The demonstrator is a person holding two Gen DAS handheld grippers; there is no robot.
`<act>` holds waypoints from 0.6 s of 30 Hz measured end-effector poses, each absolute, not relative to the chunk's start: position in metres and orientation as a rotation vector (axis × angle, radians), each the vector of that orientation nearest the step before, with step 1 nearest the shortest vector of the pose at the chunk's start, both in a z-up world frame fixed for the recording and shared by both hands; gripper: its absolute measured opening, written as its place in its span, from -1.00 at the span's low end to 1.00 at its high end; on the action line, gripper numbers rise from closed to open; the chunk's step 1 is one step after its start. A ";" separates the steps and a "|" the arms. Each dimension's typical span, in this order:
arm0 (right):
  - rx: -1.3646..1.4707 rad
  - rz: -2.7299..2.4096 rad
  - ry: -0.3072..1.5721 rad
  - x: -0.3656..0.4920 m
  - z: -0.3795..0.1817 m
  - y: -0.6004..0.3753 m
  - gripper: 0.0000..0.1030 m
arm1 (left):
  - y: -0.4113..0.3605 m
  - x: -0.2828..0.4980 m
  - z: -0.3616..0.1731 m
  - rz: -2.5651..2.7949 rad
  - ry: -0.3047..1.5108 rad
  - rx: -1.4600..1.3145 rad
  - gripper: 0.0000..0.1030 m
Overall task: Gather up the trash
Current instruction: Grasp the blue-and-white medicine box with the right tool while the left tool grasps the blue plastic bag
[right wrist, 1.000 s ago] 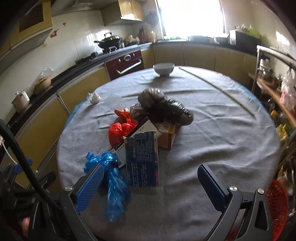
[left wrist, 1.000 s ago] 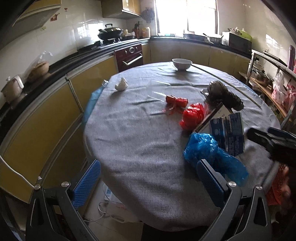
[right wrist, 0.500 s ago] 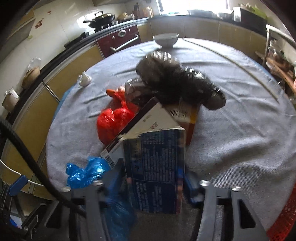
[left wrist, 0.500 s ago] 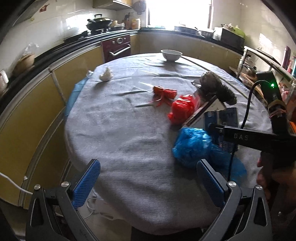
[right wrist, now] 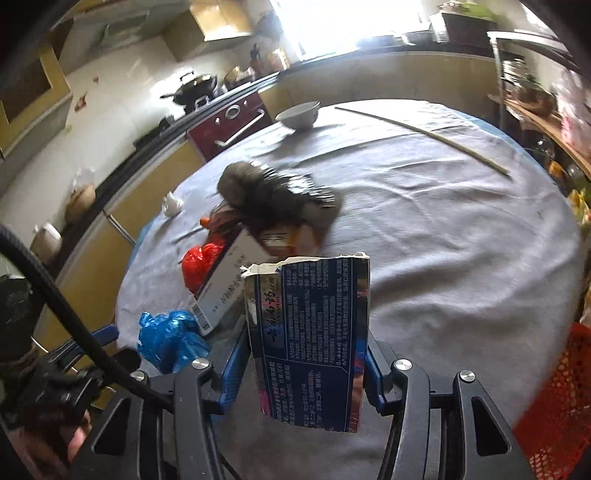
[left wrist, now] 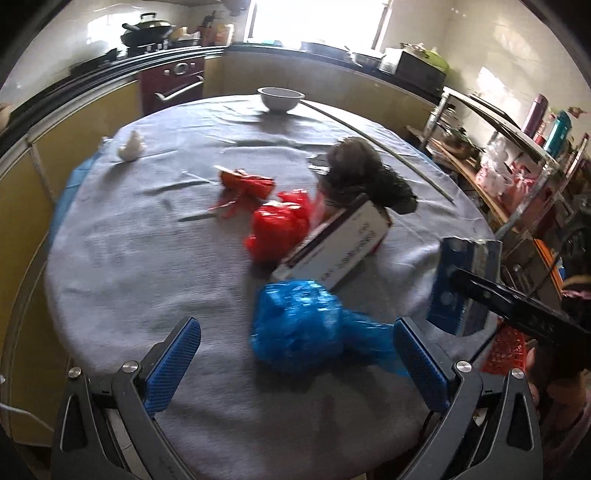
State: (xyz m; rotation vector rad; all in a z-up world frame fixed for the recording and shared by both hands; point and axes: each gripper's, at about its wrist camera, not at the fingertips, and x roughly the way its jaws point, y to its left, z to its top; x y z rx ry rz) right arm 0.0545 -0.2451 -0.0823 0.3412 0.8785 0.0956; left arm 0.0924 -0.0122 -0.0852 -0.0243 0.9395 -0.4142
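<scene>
Right tool (right wrist: 301,363) clamps one blue carton (right wrist: 310,339); left tool (left wrist: 295,360) gapes over one blue bag (left wrist: 299,325).

Bench (left wrist: 129,266) left half bare cloth, free passage. Centre blocked by red bag (left wrist: 282,225), white box (left wrist: 340,243), dark bundle (left wrist: 365,173). Blue bag (left wrist: 303,325) sits at near edge. Bowl (left wrist: 282,99) at far edge.

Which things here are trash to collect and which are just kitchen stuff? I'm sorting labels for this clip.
Trash: blue carton held in the right gripper; blue bag ahead of the open left gripper; red bag; white box; dark crumpled wrapper; red wrapper.

Lying about: white bowl; long thin stick; wok.
</scene>
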 end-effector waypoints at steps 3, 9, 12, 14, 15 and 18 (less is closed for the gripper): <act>0.331 0.074 0.847 0.035 -0.080 -0.260 0.10 | -0.021 0.094 -0.093 -0.425 0.968 -0.004 0.70; 0.374 0.060 0.794 0.006 -0.078 -0.292 0.10 | -0.022 0.095 -0.108 -0.429 1.031 -0.046 -0.12; 0.390 0.038 0.776 -0.005 -0.078 -0.308 0.10 | -0.025 0.089 -0.104 -0.423 1.008 -0.041 -0.25; 0.415 0.023 0.756 -0.015 -0.076 -0.323 0.09 | -0.029 0.084 -0.099 -0.420 0.992 -0.020 -0.29; 0.422 0.012 0.747 -0.021 -0.076 -0.329 0.09 | -0.031 0.082 -0.096 -0.421 0.985 -0.008 -0.31; 0.443 -0.018 0.723 -0.036 -0.073 -0.348 0.09 | -0.043 0.070 -0.083 -0.452 0.952 0.031 -0.31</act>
